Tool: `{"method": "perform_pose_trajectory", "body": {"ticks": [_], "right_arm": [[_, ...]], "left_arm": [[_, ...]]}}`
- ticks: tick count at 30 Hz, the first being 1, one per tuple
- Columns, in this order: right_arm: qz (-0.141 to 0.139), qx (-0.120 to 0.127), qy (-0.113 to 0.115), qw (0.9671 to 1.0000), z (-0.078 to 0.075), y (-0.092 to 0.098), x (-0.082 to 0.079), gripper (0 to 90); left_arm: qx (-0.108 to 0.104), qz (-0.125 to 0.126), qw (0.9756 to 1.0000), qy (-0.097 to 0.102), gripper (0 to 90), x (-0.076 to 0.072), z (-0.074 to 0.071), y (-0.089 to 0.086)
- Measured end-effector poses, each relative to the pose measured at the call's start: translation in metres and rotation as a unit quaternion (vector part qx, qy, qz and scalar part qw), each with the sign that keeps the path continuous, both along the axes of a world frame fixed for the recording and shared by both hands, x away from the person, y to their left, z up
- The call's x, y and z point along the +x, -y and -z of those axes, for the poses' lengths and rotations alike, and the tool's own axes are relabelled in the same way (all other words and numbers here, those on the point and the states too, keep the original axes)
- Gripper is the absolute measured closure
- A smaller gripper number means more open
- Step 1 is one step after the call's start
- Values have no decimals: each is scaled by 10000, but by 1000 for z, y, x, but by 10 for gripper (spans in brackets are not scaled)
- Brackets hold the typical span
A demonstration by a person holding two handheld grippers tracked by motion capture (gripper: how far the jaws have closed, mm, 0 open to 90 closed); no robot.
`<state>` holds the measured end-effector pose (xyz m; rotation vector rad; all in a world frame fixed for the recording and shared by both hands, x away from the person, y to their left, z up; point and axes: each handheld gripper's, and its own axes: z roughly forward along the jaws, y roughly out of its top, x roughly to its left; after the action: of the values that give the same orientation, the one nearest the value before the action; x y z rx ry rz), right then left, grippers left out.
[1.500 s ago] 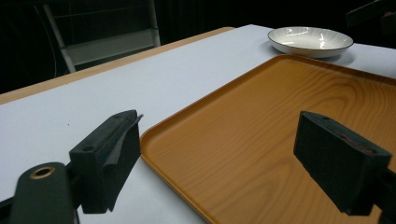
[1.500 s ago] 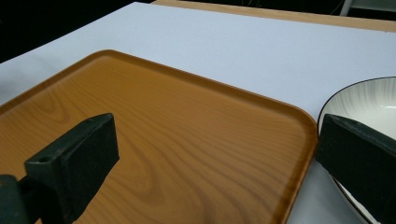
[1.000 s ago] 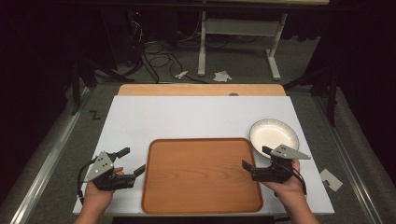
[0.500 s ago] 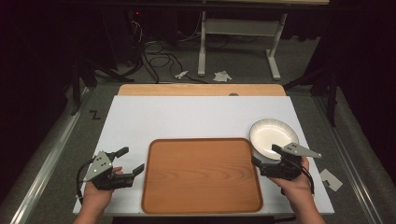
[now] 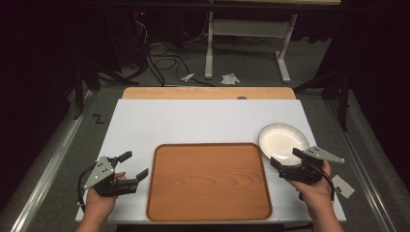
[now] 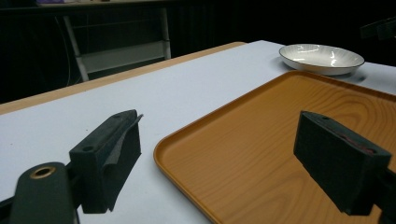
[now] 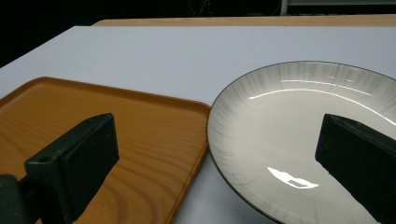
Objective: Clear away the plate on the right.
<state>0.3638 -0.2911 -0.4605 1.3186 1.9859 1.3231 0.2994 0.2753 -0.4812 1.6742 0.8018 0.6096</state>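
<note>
A white plate with a dark rim (image 5: 283, 140) lies on the white tabletop (image 5: 203, 121), just right of a wooden tray (image 5: 208, 181). My right gripper (image 5: 285, 157) stands open at the plate's near edge, one jaw over the tray's corner and the other over the plate. From the right gripper view the plate (image 7: 299, 126) and the tray (image 7: 116, 121) lie between and beyond my right gripper (image 7: 217, 161) jaws, which hold nothing. My left gripper (image 5: 135, 164) is open and empty at the tray's left edge. The left gripper view has the tray (image 6: 280, 135) and, farther off, the plate (image 6: 321, 57).
A wooden strip (image 5: 208, 93) runs along the table's far edge. Beyond it, on the floor, are cables (image 5: 164, 48), a grey table frame (image 5: 244, 29) and scraps of paper (image 5: 229, 78). A paper scrap (image 5: 342, 186) lies past the table's right edge.
My right gripper has shifted right and a little forward, from the tray's right edge to the plate's near edge. The left gripper has barely moved.
</note>
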Motion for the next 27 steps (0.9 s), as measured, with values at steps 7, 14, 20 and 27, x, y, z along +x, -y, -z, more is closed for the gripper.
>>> {"method": "perform_pose_trajectory", "body": {"ticks": [7, 14, 20, 27], "right_arm": [[262, 122, -23, 9996, 1, 16, 3, 0], [454, 196, -91, 9987, 4, 28, 6, 0], [636, 257, -160, 9975, 7, 37, 7, 0], [790, 323, -212, 9961, 9, 45, 9, 0]], "left_arm": [[16, 17, 10000, -3, 153, 0, 0, 0], [33, 44, 10000, -21, 153, 0, 0, 1], [30, 60, 10000, -22, 153, 0, 0, 2], [42, 83, 9999, -45, 153, 0, 1, 2]]}}
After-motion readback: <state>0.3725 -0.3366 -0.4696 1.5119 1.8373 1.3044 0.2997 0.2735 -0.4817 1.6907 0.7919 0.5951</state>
